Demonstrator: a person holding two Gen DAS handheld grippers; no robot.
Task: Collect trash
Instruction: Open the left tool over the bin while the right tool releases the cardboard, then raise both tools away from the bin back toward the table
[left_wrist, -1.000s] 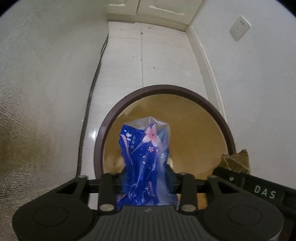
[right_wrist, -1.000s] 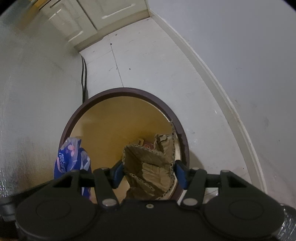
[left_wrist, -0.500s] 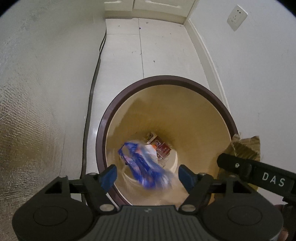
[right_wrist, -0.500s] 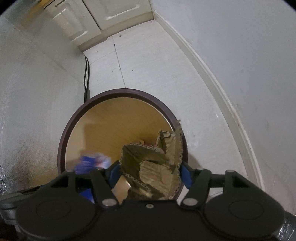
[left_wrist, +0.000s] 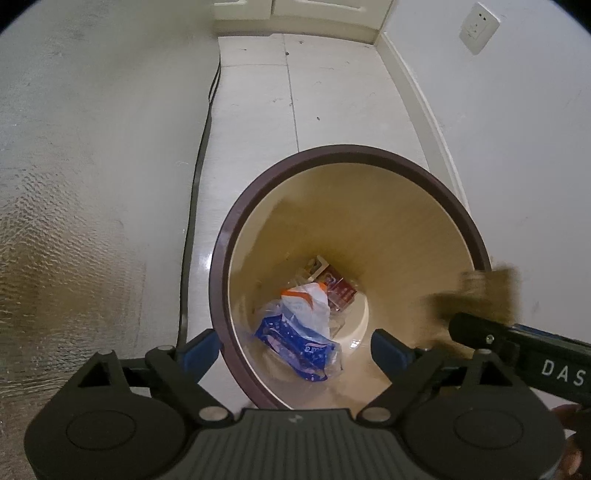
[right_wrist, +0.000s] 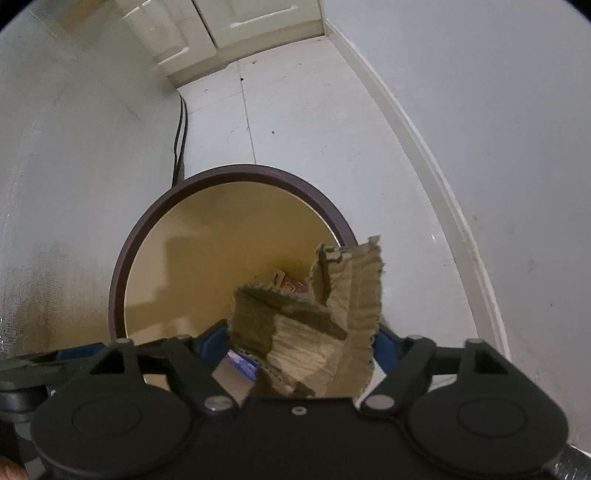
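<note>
White floor tiles surround the bin (left_wrist: 221, 236). Left tongs (left_wrist: 295, 349), jaws just spread, hang empty over it; the blue wrapper (left_wrist: 295, 339) lies at its bottom. Right tongs (right_wrist: 301, 341), just widening, flank the cardboard (right_wrist: 325, 321) at lower centre.

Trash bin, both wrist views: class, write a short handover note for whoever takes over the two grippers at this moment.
Left gripper: open and empty above the bin; its jaws have just been opening.
Right gripper: jaws have just been opening; the cardboard scrap sits between them, apparently loose, near the bin's right rim.
Done: the blue packet lies at the bin's bottom among other trash.
Left: check that the cardboard drops inside, not over the rim.
</note>
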